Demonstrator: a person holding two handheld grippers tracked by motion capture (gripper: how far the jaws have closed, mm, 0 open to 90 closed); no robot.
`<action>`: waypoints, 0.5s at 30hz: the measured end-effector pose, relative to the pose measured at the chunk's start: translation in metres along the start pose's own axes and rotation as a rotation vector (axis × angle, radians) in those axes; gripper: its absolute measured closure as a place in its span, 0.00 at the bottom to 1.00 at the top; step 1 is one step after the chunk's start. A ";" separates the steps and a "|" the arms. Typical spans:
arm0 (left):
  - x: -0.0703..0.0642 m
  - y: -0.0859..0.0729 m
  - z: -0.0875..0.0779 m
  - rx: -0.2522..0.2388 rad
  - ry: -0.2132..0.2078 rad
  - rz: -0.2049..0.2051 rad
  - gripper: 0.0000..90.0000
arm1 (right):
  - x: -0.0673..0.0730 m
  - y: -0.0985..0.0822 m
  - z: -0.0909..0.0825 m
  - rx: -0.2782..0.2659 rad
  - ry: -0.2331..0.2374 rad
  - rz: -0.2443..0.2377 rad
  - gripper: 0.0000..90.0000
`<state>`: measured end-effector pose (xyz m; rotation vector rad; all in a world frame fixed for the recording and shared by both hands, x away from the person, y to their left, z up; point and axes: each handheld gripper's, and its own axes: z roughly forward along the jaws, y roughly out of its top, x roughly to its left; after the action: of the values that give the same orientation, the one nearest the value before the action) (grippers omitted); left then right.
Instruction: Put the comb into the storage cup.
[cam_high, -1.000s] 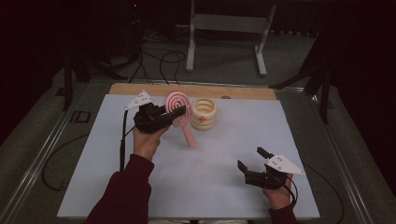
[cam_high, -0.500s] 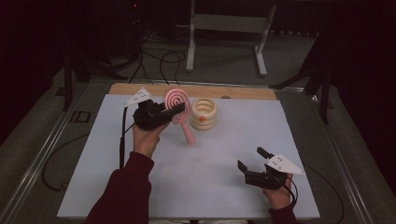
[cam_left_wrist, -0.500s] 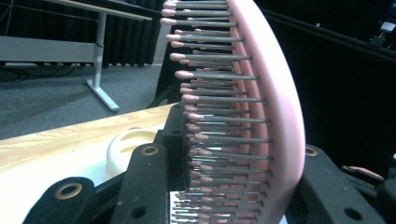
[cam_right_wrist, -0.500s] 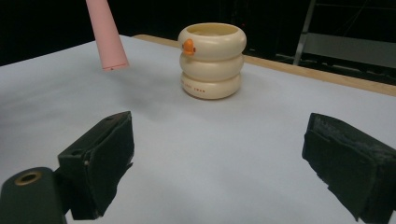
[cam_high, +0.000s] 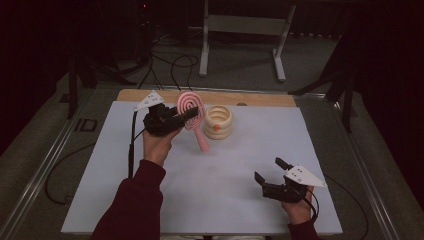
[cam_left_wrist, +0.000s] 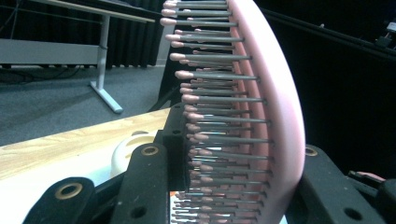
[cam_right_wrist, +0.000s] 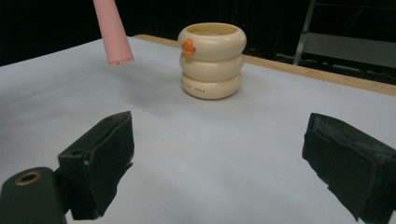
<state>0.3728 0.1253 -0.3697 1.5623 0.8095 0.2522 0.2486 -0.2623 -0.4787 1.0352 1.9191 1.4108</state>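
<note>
Little shifts across the last second: the left tongs (cam_high: 187, 116) lift the pink hairbrush (cam_high: 192, 112) a touch higher and nearer the cream duck cup (cam_high: 218, 121), while the right tongs (cam_high: 270, 172) keep their place at the near right of the white tabletop (cam_high: 225, 170), well apart from the cup.

Largest first, the tabletop carries just the cup, which stands upright toward the far wooden edge (cam_high: 260, 99). Just to the cup's left, the brush hangs clear of the surface, head up and handle sloping down toward the cup's base without touching it. In the right gripper view the handle tip (cam_right_wrist: 116, 51) floats above the surface beside the cup (cam_right_wrist: 212, 60).

Left tongs are clamped on the brush head; in the left gripper view one jaw presses into the bristles (cam_left_wrist: 210, 116) and the other backs the pink shell (cam_left_wrist: 280, 121). Right tongs stand wide apart, holding nothing.

Small as the drift is, it suggests the brush is being carried to the cup, probably to go handle-first into its open top; the handle would still need raising above the rim.
</note>
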 end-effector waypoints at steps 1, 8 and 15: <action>0.000 0.001 0.000 -0.002 0.003 -0.001 0.72 | 0.000 0.000 0.000 -0.001 0.000 0.000 0.10; 0.003 0.005 0.000 -0.004 0.016 0.010 0.72 | 0.000 0.000 0.000 -0.002 -0.001 0.002 0.10; 0.005 0.006 0.001 -0.003 0.025 0.012 0.72 | 0.000 -0.001 0.001 -0.002 0.001 0.002 0.10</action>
<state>0.3795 0.1278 -0.3657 1.5649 0.8186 0.2817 0.2492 -0.2623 -0.4795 1.0360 1.9168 1.4145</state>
